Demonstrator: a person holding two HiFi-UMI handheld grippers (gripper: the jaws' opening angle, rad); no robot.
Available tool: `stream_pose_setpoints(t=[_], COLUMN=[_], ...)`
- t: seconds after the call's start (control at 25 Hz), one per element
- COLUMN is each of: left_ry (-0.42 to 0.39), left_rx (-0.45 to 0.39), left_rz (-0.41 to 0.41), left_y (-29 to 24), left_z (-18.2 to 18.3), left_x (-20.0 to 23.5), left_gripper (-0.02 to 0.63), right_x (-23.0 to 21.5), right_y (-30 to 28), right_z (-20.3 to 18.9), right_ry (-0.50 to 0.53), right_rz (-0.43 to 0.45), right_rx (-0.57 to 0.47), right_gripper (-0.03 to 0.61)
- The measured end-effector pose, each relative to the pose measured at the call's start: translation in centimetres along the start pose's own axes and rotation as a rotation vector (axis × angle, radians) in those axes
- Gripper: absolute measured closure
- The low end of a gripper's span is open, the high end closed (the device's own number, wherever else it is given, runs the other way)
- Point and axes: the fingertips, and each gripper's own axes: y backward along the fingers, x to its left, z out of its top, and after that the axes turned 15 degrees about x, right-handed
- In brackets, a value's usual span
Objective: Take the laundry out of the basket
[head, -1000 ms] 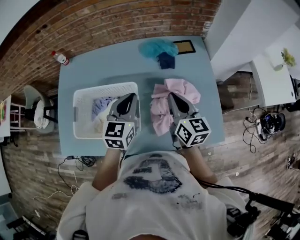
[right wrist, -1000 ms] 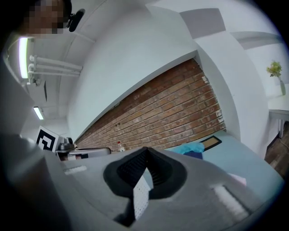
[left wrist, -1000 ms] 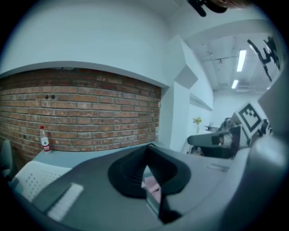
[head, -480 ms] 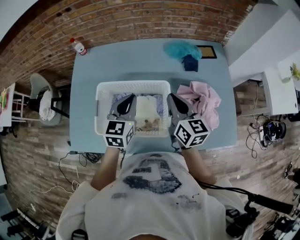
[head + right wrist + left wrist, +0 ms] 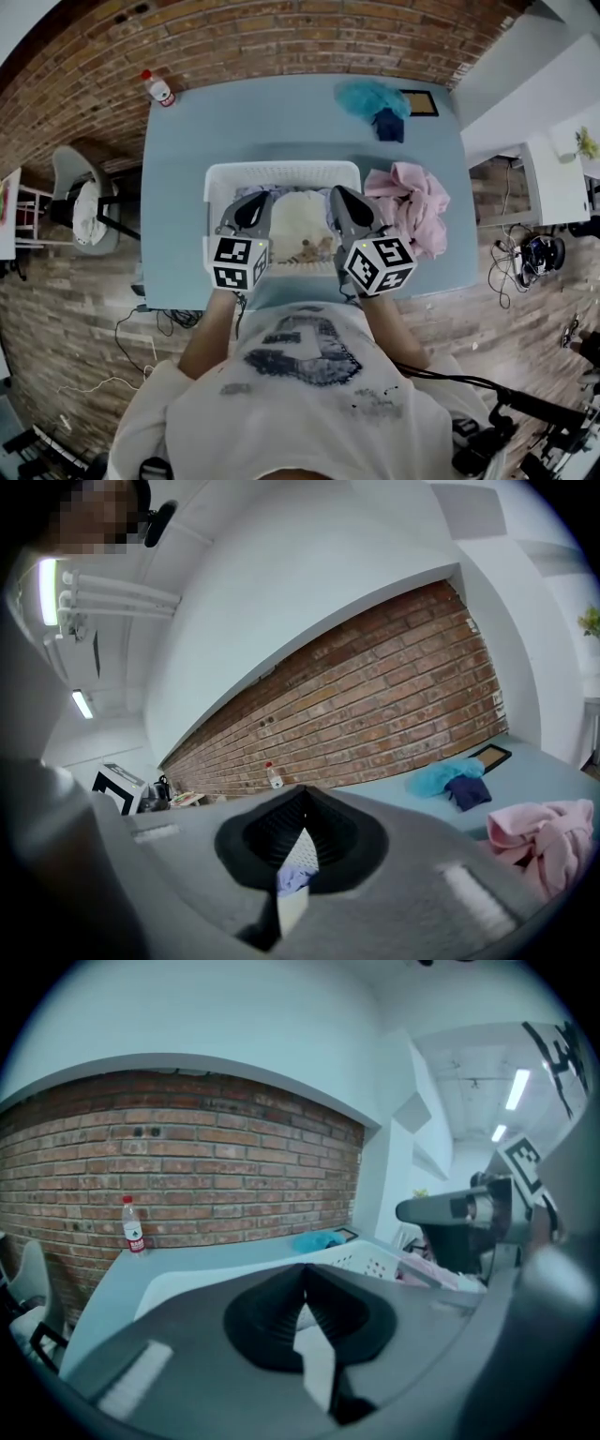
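A white laundry basket (image 5: 281, 172) stands on the blue table (image 5: 187, 187), with a cream garment (image 5: 298, 211) and other cloths inside. Both grippers hover over its near half. My left gripper (image 5: 257, 198) is above the basket's left part, jaws shut, nothing in them. Above the right part is my right gripper (image 5: 337, 193), its jaws together and empty too. A pink garment (image 5: 412, 202) lies heaped on the table right of the basket. In the left gripper view the closed tips (image 5: 302, 1269) point over the basket rim (image 5: 361, 1262). A lilac cloth (image 5: 292, 878) shows below the right gripper's tips (image 5: 298, 794).
At the table's far side lie a teal cloth (image 5: 370, 97), a dark blue cloth (image 5: 389, 125) and a framed picture (image 5: 419, 101). A water bottle (image 5: 157, 89) stands at the far left corner by the brick wall. A chair (image 5: 84, 211) stands left of the table.
Both grippers have moved left across the table, from around the pink garment and the basket's right edge to above the basket. The pink garment stays on the table.
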Motion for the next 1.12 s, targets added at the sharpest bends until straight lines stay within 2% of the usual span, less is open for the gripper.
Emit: stream_pose_setpoints(t=[0.24,0.36,0.48,0.68,0.92,1.12], left_ry=[0.005,0.005,0.011,0.028,0.046,0.071], left_rx=[0.035,0.079,0.142,0.215,0.259,0.292], left_rz=[-0.013,-0.061,-0.124,-0.168,-0.169,-0.176], left_y=[-1.6,-2.6,-3.9,-6.0,-7.4,-8.3], left_z=[-0.9,-1.6,-2.5,-3.7,-4.6,-5.2], left_x=[0.4,-0.2,-1.0,-1.7,-1.6,-1.4], left_gripper=[0.621,0.610,0.510,0.371,0.261,0.195], right_x=[-0.5,-0.9,-1.1,-2.0,-2.8,-3.3], right_y=[-0.5,-0.5,-0.8,-1.0,-1.3,-1.6], right_z=[0.4,0.6,0.8,1.0,0.9,0.8], right_ry=[0.003,-0.001,0.000,-0.010,-0.021,-0.028], right_rz=[-0.002,-0.007,-0.003,-0.002,0.000,0.001], right_rx=[0.000,-0.005,-0.001,0.001,0.010,0.015], right_gripper=[0.580,0.580,0.580,0.581,0.581,0.580])
